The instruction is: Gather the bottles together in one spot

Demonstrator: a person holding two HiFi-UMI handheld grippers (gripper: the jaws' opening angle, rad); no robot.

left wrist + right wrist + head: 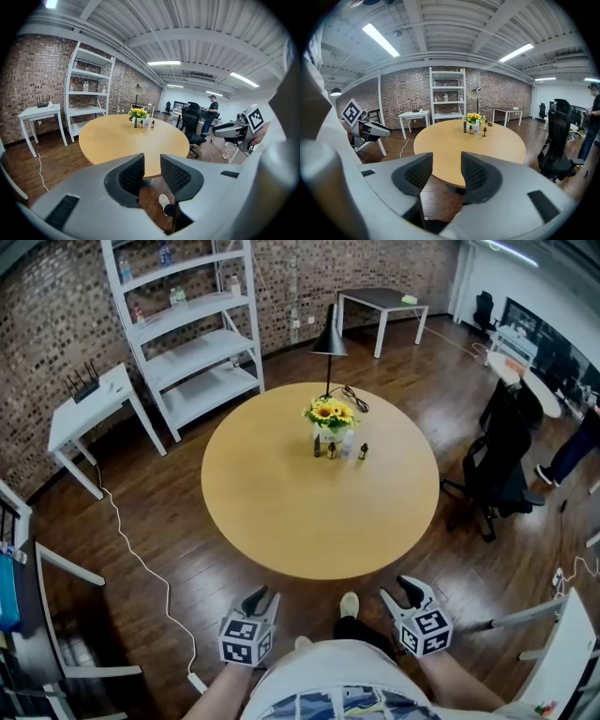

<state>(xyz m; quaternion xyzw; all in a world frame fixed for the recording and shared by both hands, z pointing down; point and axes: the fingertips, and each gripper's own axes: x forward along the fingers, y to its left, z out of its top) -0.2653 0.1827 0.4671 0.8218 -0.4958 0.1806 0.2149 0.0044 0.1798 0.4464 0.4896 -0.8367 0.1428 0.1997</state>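
Observation:
Several small bottles stand close together on the far side of the round wooden table [281,521], in front of a vase of sunflowers [329,416]: a tall dark one [317,446], a small brown one [331,450], a clear one [347,448] and a small dark one [363,452]. They also show far off as bottles [141,124] and bottles [476,127]. My left gripper [258,598] [152,161] and right gripper [410,589] [447,161] hover short of the table's near edge, well away from the bottles. Both are open, the left only narrowly, and nothing sits between either pair of jaws.
A black desk lamp [329,341] stands behind the vase. A white shelf unit [192,334] and a small white table [89,409] stand at the left, and a black office chair [497,470] at the right. A white cable [141,568] runs over the floor. My shoe [349,604] shows below.

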